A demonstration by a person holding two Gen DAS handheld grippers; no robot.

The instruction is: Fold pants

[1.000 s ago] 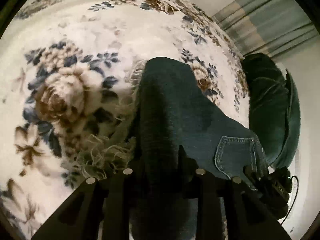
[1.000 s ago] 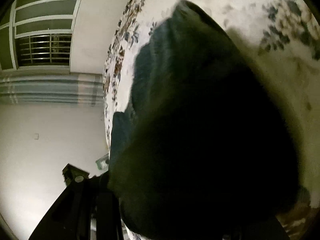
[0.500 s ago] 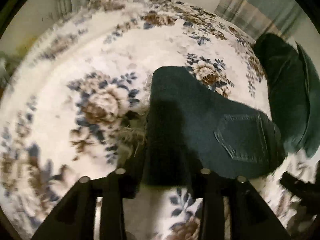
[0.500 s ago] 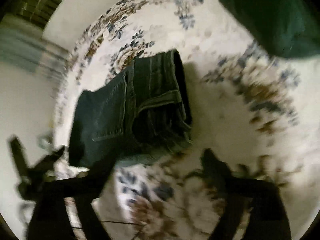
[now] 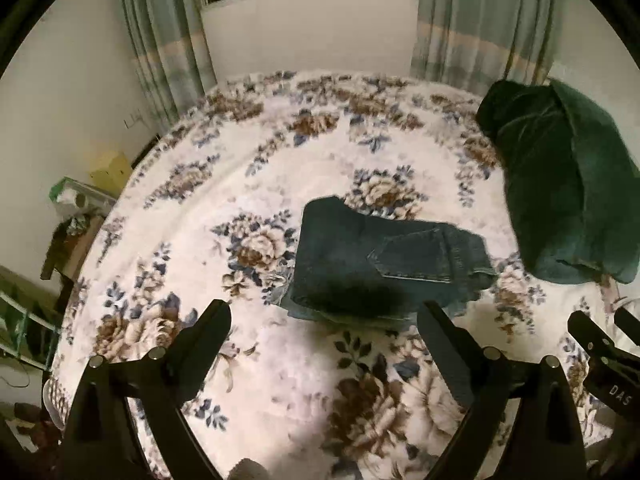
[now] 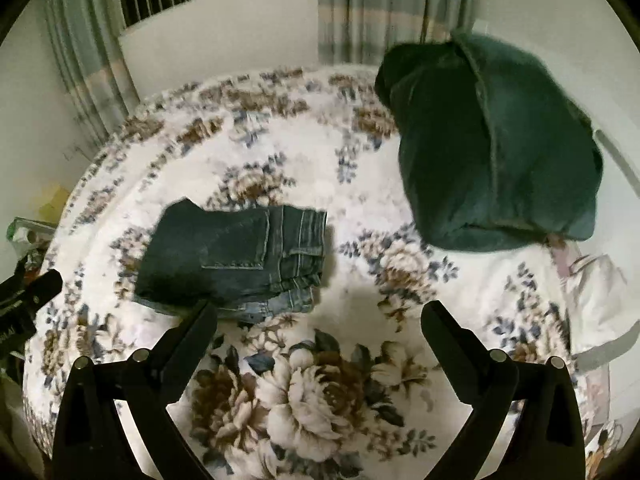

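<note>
The dark blue jeans [image 5: 372, 268] lie folded in a compact stack on the floral bedspread [image 5: 280, 380], back pocket up. They also show in the right wrist view [image 6: 236, 260], left of centre. My left gripper [image 5: 324, 312] is open and empty, held above the bed just in front of the jeans. My right gripper [image 6: 318, 314] is open and empty, to the right of the stack and apart from it. The right gripper's body shows at the right edge of the left wrist view [image 5: 600, 356].
A dark green pillow [image 5: 560, 192] lies at the bed's far right, also in the right wrist view [image 6: 492, 152]. Curtains [image 5: 472, 20] and a window stand behind the bed. A side table with clutter [image 5: 76, 208] stands at the left. A white cloth [image 6: 596, 292] lies at the right.
Both grippers have let go of the jeans, opened and pulled back and up from them. The jeans now lie folded on the bed.
</note>
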